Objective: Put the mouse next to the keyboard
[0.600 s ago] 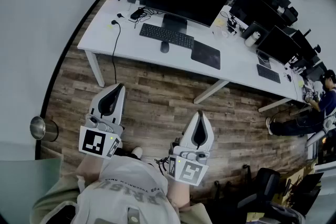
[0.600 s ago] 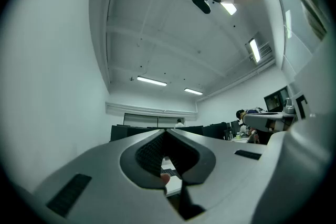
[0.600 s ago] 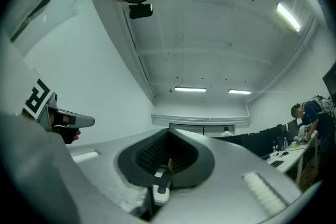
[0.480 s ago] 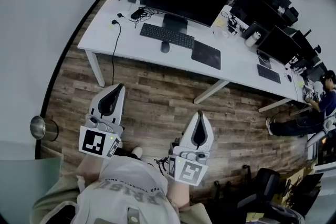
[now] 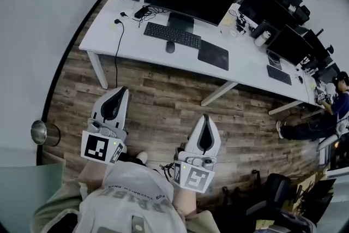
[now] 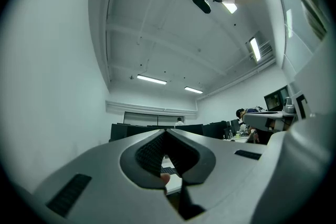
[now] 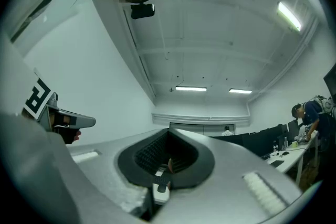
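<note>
So, with your left gripper [image 5: 122,90] and right gripper [image 5: 206,117] both closed and empty, the mouse [image 5: 170,47] lies at one o'clock from the nearer left.

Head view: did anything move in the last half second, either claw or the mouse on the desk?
Nothing visibly changed. The left claw and right claw stay shut and empty above the wooden floor. The mouse still lies in front of the keyboard on the white desk, untouched.
</note>
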`<action>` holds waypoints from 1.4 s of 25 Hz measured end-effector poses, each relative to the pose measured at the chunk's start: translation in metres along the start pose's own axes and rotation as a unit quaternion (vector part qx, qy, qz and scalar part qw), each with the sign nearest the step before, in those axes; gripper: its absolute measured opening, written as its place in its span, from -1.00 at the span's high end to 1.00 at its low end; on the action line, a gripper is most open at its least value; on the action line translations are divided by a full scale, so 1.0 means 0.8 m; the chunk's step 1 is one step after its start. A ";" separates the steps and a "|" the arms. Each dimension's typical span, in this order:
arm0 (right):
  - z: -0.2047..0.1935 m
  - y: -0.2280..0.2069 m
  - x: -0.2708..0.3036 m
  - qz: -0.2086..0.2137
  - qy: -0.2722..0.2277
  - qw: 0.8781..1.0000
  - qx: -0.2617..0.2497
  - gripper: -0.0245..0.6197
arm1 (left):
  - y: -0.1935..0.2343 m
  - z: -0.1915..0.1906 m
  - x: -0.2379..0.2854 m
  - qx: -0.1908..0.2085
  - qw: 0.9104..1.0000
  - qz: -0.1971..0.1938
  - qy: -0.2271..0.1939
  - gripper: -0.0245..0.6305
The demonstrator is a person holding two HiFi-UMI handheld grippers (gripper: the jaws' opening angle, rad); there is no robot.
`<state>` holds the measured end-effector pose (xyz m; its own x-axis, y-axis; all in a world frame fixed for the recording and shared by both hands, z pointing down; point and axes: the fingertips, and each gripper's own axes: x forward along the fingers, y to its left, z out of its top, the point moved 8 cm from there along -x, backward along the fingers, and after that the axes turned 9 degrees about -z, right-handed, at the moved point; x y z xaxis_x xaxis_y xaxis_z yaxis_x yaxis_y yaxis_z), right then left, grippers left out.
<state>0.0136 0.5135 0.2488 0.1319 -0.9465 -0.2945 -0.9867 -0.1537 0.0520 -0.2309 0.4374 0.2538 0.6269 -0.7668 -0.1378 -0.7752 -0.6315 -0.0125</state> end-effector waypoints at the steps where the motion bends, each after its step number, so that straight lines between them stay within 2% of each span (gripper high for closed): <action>1: -0.002 -0.002 -0.001 0.000 0.000 1.000 0.000 0.93 | -0.001 -0.001 0.000 0.000 1.000 0.000 0.000 0.89; 4: -0.004 -0.010 -0.003 0.001 -0.007 0.999 0.034 0.93 | -0.002 -0.002 0.001 -0.001 1.000 -0.003 0.004 0.89; 6: -0.007 -0.014 0.001 0.024 0.000 0.997 0.070 0.92 | 0.000 -0.002 0.004 -0.003 1.000 -0.009 0.009 0.89; 7: -0.010 -0.014 0.005 0.042 0.007 0.996 0.082 0.54 | 0.002 -0.002 0.005 -0.004 1.000 -0.015 0.010 0.87; 8: -0.013 -0.013 0.008 0.057 0.011 0.994 0.090 -0.02 | 0.003 -0.002 0.006 -0.007 1.000 -0.024 0.011 0.64; 9: -0.014 -0.013 0.011 0.064 0.010 0.994 0.091 -0.35 | 0.004 -0.001 0.008 -0.012 0.999 -0.034 0.011 0.18; 10: -0.015 -0.013 0.013 0.066 0.007 0.994 0.084 -0.57 | 0.005 0.000 0.010 -0.017 0.999 -0.042 0.009 -0.19; 11: -0.016 -0.011 0.015 0.066 0.006 0.995 0.074 -0.68 | 0.006 0.002 0.011 -0.022 0.999 -0.049 0.005 -0.46; 12: -0.017 -0.010 0.016 0.069 0.009 0.995 0.067 -0.87 | 0.007 0.004 0.011 -0.028 0.998 -0.054 0.001 -0.61; 13: -0.019 -0.008 0.018 0.073 0.013 0.995 0.062 -0.94 | 0.007 0.004 0.011 -0.034 0.998 -0.060 0.000 -0.75; 14: -0.022 -0.006 0.019 0.078 0.017 0.995 0.058 -0.94 | 0.008 0.003 0.011 -0.040 0.997 -0.065 0.002 -0.85; 17: -0.030 0.001 0.024 0.086 0.024 0.995 0.050 -0.94 | 0.012 -0.003 0.013 -0.036 0.996 -0.075 0.017 -0.86; 25: -0.055 0.011 0.066 0.100 0.040 0.993 0.055 -0.94 | 0.042 -0.024 0.043 -0.033 0.997 -0.067 0.037 -0.86; 35: -0.103 0.023 0.182 0.093 0.056 0.993 0.051 -0.94 | 0.121 -0.054 0.150 -0.027 0.996 -0.067 0.049 -0.86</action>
<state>0.0225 0.3495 0.2852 -0.0499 -0.9822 -0.1810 -0.9987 0.0513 -0.0033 -0.2271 0.2795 0.2788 0.7315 -0.6806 -0.0407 -0.6800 -0.7326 0.0295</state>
